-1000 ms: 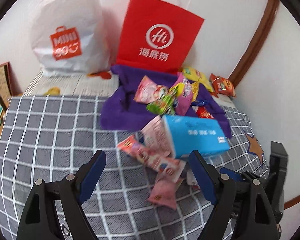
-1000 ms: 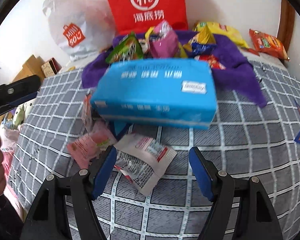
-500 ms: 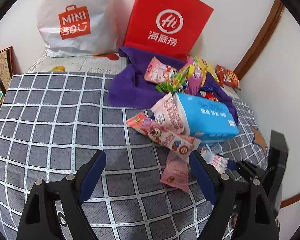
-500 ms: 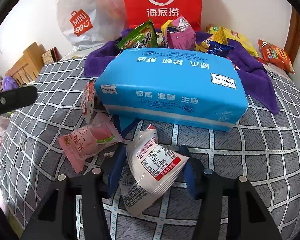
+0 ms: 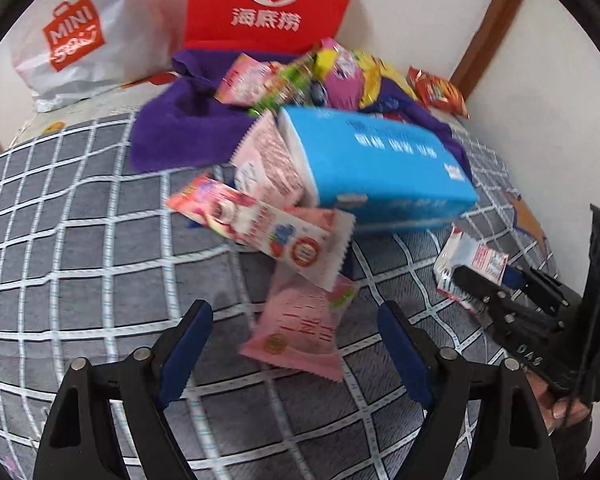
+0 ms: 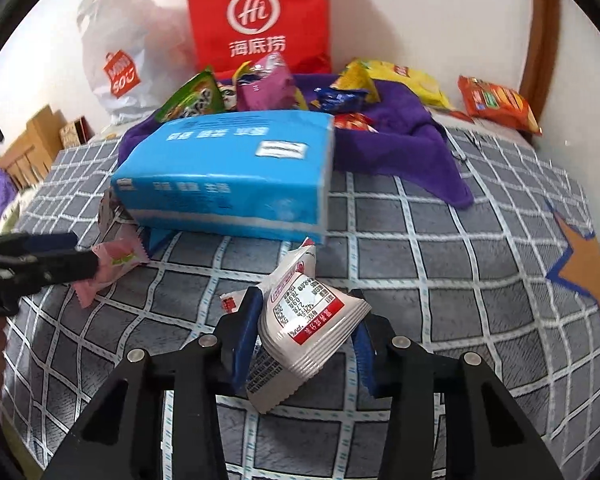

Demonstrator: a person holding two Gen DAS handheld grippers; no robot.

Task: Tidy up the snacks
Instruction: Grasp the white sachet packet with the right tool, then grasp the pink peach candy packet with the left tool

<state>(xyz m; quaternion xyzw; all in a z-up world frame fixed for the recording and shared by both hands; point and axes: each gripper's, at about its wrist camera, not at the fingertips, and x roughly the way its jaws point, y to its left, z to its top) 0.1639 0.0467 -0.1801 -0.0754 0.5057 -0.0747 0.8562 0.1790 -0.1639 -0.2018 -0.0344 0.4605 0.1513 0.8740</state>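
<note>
A small pink snack packet (image 5: 300, 328) lies on the grey checked bedspread (image 5: 80, 240), just ahead of my left gripper (image 5: 296, 344). Its jaws are closing, and the blue pads still stand clear of the packet on both sides. A white snack packet with a red label (image 6: 312, 320) is crumpled between the pads of my right gripper (image 6: 306, 344), whose jaws are closing on it. The left wrist view shows that same gripper (image 5: 480, 280) at the right with the white packet (image 5: 476, 256). In the right wrist view my left gripper (image 6: 60, 256) reaches the pink packet (image 6: 116, 260).
A blue tissue pack (image 6: 228, 176) lies mid-bed over a long pink-red packet (image 5: 260, 224). Behind it a purple cloth (image 6: 400, 140) holds several snack bags. A red paper bag (image 6: 260, 20) and a white plastic bag (image 6: 116, 72) lean on the wall. An orange packet (image 6: 496, 100) lies back right.
My right gripper went from wide open to clamped around the white packet. My left gripper dropped and moved in toward the pink packet, its jaws a little narrower.
</note>
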